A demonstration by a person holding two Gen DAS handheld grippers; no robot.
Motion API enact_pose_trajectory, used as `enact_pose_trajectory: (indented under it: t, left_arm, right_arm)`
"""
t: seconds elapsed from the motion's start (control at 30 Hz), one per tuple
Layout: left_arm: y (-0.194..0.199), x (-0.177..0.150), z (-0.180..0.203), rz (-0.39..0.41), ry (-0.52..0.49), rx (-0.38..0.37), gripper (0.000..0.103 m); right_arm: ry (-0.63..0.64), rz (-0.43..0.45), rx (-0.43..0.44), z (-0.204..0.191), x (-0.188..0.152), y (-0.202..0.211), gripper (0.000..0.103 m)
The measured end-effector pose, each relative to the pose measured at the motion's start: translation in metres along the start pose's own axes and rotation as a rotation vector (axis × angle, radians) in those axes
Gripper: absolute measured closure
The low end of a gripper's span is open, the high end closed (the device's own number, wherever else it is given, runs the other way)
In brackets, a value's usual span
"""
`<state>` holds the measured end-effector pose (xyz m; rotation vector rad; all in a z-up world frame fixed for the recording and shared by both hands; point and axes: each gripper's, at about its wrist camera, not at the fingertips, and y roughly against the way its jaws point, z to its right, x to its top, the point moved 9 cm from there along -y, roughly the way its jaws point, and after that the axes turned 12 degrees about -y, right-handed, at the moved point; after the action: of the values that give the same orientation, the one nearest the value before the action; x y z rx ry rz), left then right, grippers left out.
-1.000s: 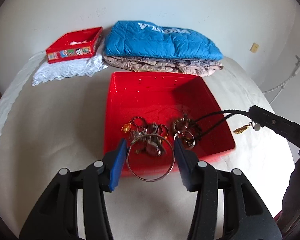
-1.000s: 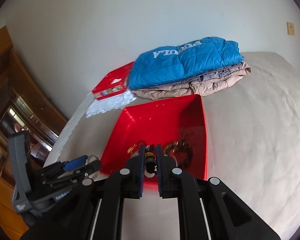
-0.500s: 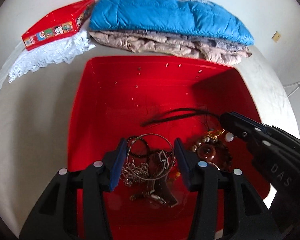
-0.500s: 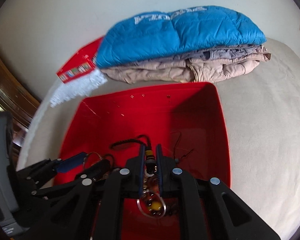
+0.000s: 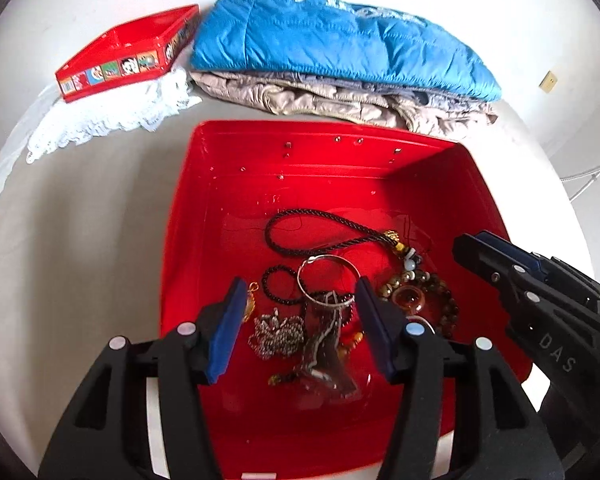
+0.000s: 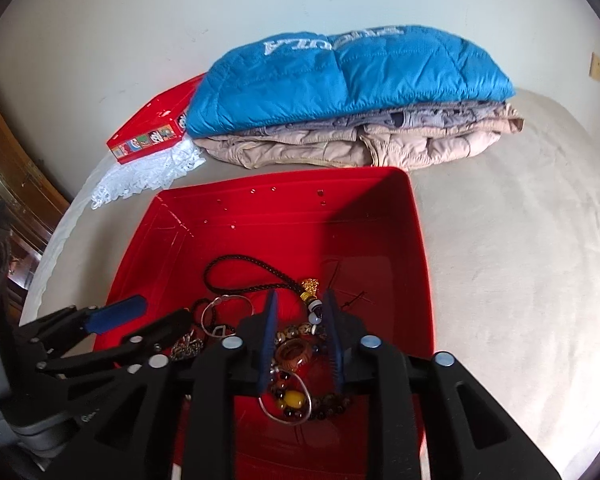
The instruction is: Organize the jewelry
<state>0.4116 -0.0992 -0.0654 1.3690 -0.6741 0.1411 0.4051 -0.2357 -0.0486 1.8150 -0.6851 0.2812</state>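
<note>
Black-framed with blue pads, the left gripper (image 5: pixel 300 312) hangs wide open and empty over a jewelry pile (image 5: pixel 332 320) in the near part of a red bin (image 5: pixel 228 184), while the right gripper (image 6: pixel 300 332) is parted and holds nothing above a brown ring pendant (image 6: pixel 294 354) and beads. Just beyond lie a silver bangle (image 5: pixel 328 280) and a black braided cord (image 5: pixel 320 232) on the bin floor. Farther back on the pale bed (image 6: pixel 520 260) sit folded clothes under a blue jacket (image 5: pixel 340 40), beside a small red tin (image 5: pixel 128 60) on white lace (image 5: pixel 112 116).
</note>
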Motion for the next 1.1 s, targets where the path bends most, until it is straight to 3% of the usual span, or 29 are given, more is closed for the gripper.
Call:
enact_pose_trajectory:
  t: [0.17,0.27,0.43,0.5,0.67,0.83,1.1]
  left_arm:
    - [0.024,-0.008,-0.002,0.042,-0.015,0.024,0.037]
    - [0.037,-0.014,-0.005,0.058,-0.011,0.029,0.032]
    - [0.062,-0.029,-0.014,0.096,-0.003,0.067,0.017]
    - [0.071,-0.035,-0.017,0.108,0.003,0.076,0.012]
    - [0.084,-0.052,-0.023,0.117,0.032,0.074,0.009]
    - [0.091,-0.066,-0.021,0.129,0.040,0.070,0.008]
    - [0.100,-0.080,-0.013,0.154,0.019,0.080,0.007]
  right_arm:
    - [0.010,0.020,0.012,-0.002,-0.006,0.019,0.072]
    - [0.019,0.035,0.014,-0.002,-0.010,0.031,0.060]
    - [0.026,0.046,0.009,0.000,-0.021,0.045,0.051]
    - [0.025,0.045,0.005,0.002,-0.027,0.050,0.043]
    - [0.022,0.053,-0.002,0.007,-0.042,0.064,0.017]
    - [0.023,0.059,0.005,0.010,-0.056,0.074,0.006]
    - [0.028,0.108,0.019,0.008,-0.063,0.089,0.004]
